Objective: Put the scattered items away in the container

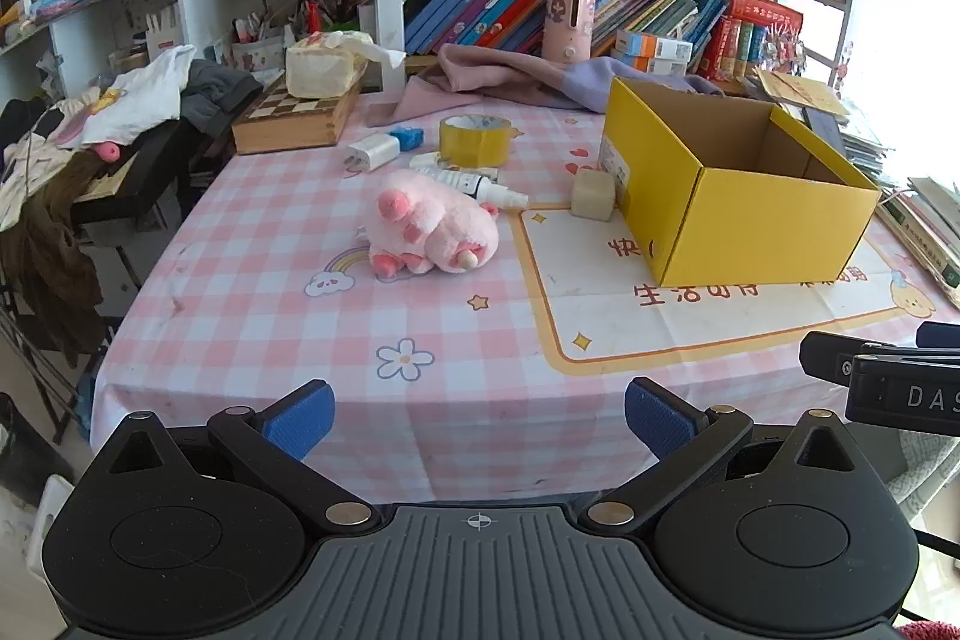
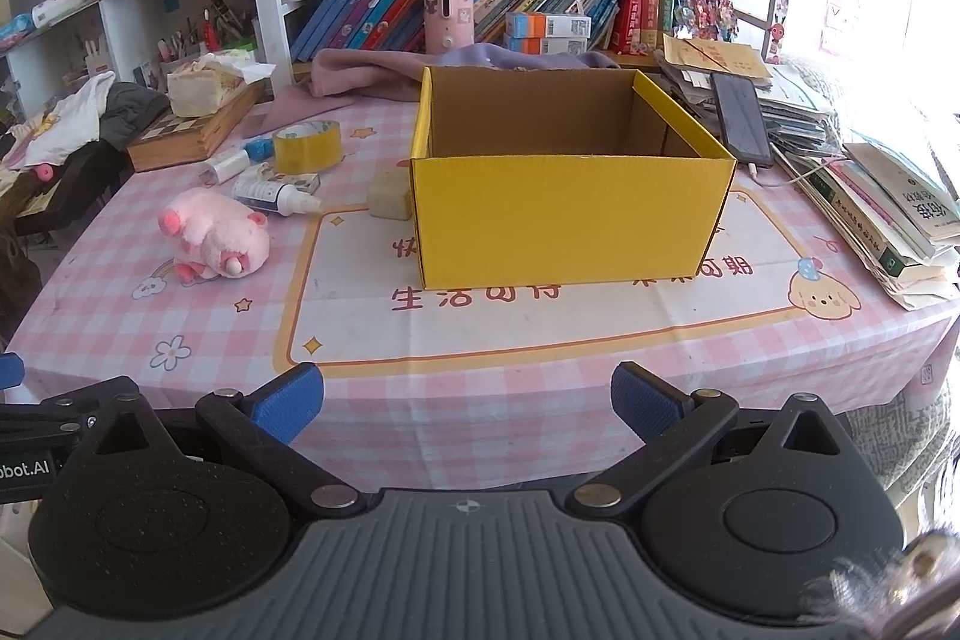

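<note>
Left wrist view: nearest the lens, the left gripper hung over the table's near edge, blue-padded fingers spread wide with nothing between them, probably staged before a first pick. The pink-and-white checked tablecloth ran ahead of it. The fluffy pink plush pig lay on its side mid-table, long axis running near-left to far-right, snout toward the camera. Behind it sat a white squeeze bottle lying flat with its nozzle pointing right, a roll of yellow packing tape flat on its side, a white charger plug and a small blue item, all loosely clustered. A beige cube block sat just beside the open yellow cardboard box, which stood upright, apparently empty, so nothing seemed tidied yet. Right wrist view: the right gripper was likewise spread and empty, aimed squarely at the box, mouth up, long side across the view; the scattered items lay to its left, the pig nearest, likely the easiest first grab.
</note>
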{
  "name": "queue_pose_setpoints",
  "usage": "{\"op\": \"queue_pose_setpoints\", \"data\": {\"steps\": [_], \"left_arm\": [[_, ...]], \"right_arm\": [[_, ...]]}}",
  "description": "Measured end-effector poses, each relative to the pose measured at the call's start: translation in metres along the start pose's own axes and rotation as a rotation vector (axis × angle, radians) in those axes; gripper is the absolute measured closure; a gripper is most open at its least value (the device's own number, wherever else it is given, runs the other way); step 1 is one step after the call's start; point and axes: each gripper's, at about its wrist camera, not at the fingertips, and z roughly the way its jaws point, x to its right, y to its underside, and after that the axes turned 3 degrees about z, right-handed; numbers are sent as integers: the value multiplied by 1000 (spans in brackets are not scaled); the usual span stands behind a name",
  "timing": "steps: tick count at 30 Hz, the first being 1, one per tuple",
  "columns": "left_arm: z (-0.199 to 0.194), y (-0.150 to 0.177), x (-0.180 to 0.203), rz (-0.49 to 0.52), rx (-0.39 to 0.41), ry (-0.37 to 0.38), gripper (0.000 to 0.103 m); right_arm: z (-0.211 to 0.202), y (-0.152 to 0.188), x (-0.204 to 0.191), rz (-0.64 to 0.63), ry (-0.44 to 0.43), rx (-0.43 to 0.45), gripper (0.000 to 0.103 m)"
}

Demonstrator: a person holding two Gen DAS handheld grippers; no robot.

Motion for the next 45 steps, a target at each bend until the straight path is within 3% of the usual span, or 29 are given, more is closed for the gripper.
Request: {"op": "queue_pose_setpoints", "data": {"steps": [33,45], "left_arm": [[-1,-2,5,3,-2,43,0],[-2,-1,6,6,-4,79,0]], "right_arm": [[-4,-2,6,16,9,-14,2],[-6,-1,6,5,4,-7,13]]}}
